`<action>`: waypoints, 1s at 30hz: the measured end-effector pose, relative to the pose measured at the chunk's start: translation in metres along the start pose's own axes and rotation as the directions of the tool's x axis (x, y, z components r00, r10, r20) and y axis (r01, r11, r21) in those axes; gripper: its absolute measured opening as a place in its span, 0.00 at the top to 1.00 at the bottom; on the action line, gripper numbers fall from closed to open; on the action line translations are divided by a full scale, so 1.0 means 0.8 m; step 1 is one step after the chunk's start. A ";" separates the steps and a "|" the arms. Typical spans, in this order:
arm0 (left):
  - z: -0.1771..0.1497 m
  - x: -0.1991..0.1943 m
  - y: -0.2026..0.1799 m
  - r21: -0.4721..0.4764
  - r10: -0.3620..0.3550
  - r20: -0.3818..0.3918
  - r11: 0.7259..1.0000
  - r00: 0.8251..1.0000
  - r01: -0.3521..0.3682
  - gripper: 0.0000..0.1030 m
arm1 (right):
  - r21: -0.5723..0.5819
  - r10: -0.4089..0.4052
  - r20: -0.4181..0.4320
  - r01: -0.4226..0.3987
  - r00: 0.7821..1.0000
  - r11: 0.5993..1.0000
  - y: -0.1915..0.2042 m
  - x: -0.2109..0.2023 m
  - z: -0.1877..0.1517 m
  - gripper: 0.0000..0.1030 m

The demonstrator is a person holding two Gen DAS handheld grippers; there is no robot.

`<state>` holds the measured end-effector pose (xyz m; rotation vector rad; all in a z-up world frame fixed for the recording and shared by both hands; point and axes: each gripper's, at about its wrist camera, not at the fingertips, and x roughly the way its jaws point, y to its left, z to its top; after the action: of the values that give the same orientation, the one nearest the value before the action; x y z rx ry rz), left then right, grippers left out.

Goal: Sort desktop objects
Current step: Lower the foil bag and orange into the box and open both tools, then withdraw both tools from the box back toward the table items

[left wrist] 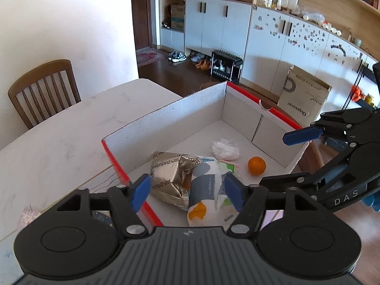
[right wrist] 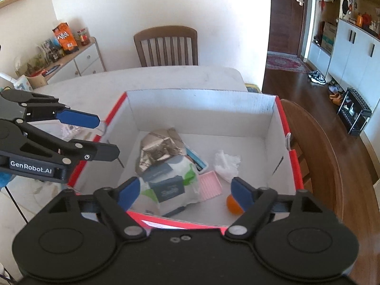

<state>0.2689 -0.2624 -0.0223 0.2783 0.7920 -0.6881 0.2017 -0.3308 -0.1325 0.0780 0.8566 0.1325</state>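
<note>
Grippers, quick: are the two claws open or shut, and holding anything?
Left gripper: open, holding nothing, above the red-edged white cardboard box.
Right gripper: open, holding nothing, above the same box.

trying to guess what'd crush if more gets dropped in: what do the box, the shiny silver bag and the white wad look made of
Box: looks like corrugated cardboard, matte white inside with red outside; fluting lines show along its cut rim.
Shiny silver bag: likely metallised foil film, glossy, with sharp creases and mirror-like glints.
White wad: probably tissue or thin plastic film, soft and crumpled; the look leaves it open.
</note>
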 end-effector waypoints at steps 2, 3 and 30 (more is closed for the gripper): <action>-0.004 -0.007 0.001 -0.007 -0.004 0.011 1.000 1.000 0.004 0.29 | 0.004 0.000 0.015 -0.001 1.000 1.000 0.006 -0.005 -0.002 0.13; -0.007 -0.012 0.002 -0.010 -0.005 0.016 1.000 1.000 0.005 0.27 | 0.011 0.004 0.021 -0.004 1.000 1.000 0.008 -0.007 -0.002 0.13; -0.135 -0.131 0.130 -0.152 0.027 0.070 0.988 0.997 -0.016 0.08 | 0.037 0.054 0.062 -0.057 0.997 0.998 0.160 0.001 0.006 0.01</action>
<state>0.2245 -0.0850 -0.0213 0.1235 0.7667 -0.6114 0.1947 -0.2045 -0.1146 0.1418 0.7966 0.1648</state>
